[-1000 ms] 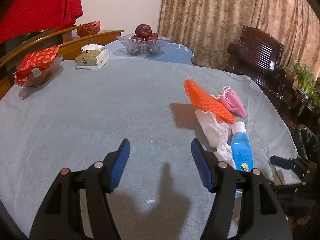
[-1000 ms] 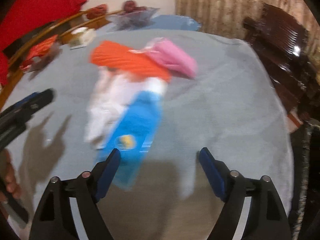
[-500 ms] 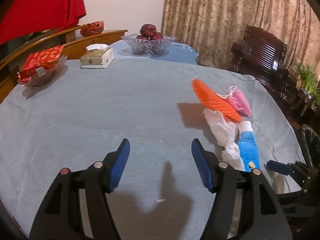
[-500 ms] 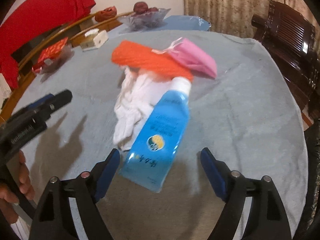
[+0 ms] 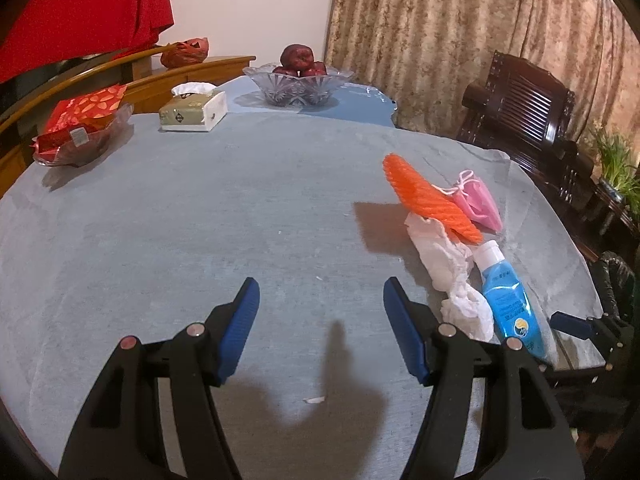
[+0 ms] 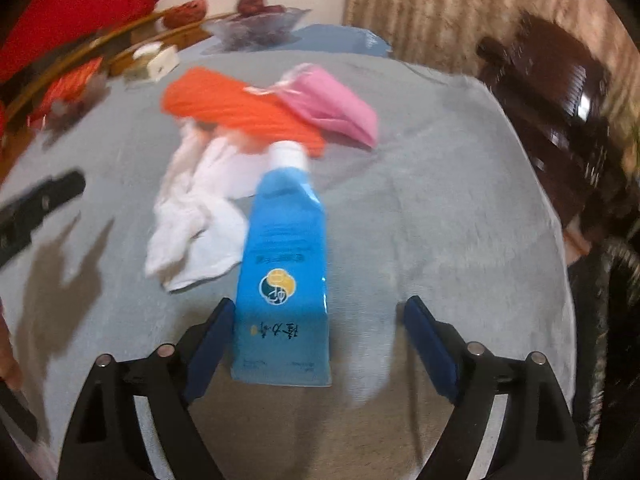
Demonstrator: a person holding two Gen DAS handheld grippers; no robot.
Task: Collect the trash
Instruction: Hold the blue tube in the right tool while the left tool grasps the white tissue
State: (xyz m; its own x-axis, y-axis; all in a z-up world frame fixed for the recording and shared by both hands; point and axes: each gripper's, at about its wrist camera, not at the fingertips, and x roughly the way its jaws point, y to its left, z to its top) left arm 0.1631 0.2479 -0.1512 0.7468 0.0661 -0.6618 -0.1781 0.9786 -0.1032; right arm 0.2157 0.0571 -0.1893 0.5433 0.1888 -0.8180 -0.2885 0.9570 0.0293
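A blue tube with a white cap (image 6: 286,256) lies on the grey tablecloth, its flat end between the open jaws of my right gripper (image 6: 320,328), close to the left finger. Beside it lie crumpled white tissue (image 6: 196,220), an orange foam net (image 6: 240,110) and a pink mask (image 6: 332,104). In the left wrist view the tube (image 5: 508,300), tissue (image 5: 448,264), net (image 5: 428,200) and mask (image 5: 478,198) sit to the right of my left gripper (image 5: 320,304), which is open and empty above the table. The right gripper's tip (image 5: 572,326) shows at the table's right edge.
At the far side stand a glass fruit bowl (image 5: 298,88), a tissue box (image 5: 194,112) and a dish with a red packet (image 5: 80,128). A dark wooden chair (image 5: 524,116) stands at the right. A small white scrap (image 5: 314,400) lies near the left gripper.
My right gripper has moved forward onto the blue tube, whose end now lies between its jaws. My left gripper has drifted slightly; the trash pile has not moved.
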